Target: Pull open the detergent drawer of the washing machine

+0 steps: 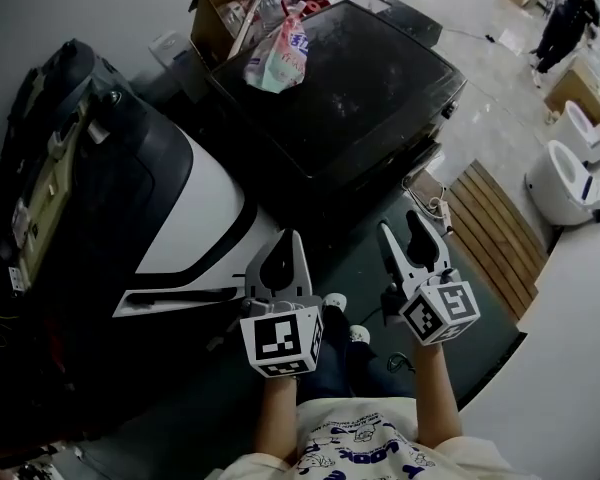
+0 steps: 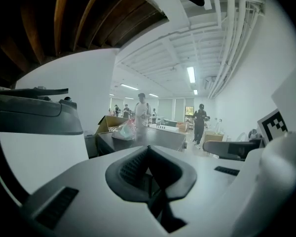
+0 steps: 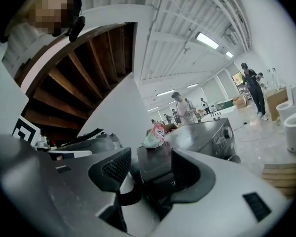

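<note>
Over on the left sits a bulky white-and-black machine (image 1: pixel 195 208), and behind it an open cardboard box (image 1: pixel 220 8) stuffed with odds and ends. Just beside the box, a crumpled pink-and-green bag (image 1: pixel 278 53) lies on the dark, dusty top of the washing machine (image 1: pixel 360 98), which stands in front of the person with its control side turned to the right. A round knob (image 3: pixel 230 131) shows on that side in the right gripper view, but I cannot tell which part of the panel is the detergent drawer, and neither tool is touching the washer. The left tool (image 1: pixel 288 243) is held up in front of the person's chest, short of the washer, with its jaws pressed together and nothing between them (its own view shows the two dark pads (image 2: pixel 133 167) meeting in a seam). The right tool (image 1: pixel 400 226) is raised just beside it, a little nearer the washer's corner, with its jaws standing apart and only open air between the ribbed pads (image 3: pixel 116 169); the washer and the bag are framed in that gap. Below the tools, the person's pale shoes (image 1: pixel 336 303) stand on the dark floor. Further right, a panel of wooden slats (image 1: pixel 490 233) lies on the floor, then white toilets (image 1: pixel 565 178), and people in dark clothes (image 1: pixel 565 18) stand well apart at the far corner.
</note>
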